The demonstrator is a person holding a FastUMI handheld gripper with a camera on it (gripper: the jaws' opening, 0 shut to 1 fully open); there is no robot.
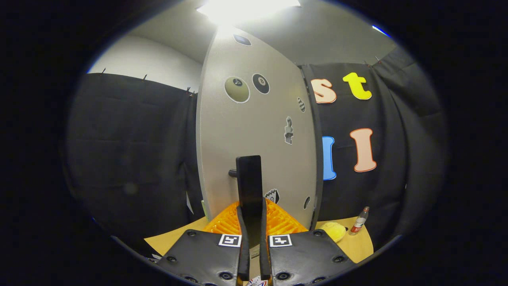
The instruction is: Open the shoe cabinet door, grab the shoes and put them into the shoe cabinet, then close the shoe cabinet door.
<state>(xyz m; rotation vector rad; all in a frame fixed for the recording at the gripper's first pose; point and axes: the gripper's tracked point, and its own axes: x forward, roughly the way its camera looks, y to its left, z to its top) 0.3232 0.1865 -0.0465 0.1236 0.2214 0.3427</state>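
Observation:
The grey shoe cabinet door (254,131), dotted with stickers, stands upright right in front of me. Its small dark knob (232,172) pokes out just left of my fingers, low on the door. My gripper (250,159) reaches up against the door with its two fingers pressed together, and I see nothing held between them. I cannot tell whether the fingers touch the knob. An orange ribbed shoe (278,222) lies on the wooden table (178,238) at the foot of the door, partly hidden behind my fingers.
To the right of the cabinet, a yellow soft object (334,231) and a small bottle with a red label (359,221) sit on the table. Black cloth walls close in on the left and right.

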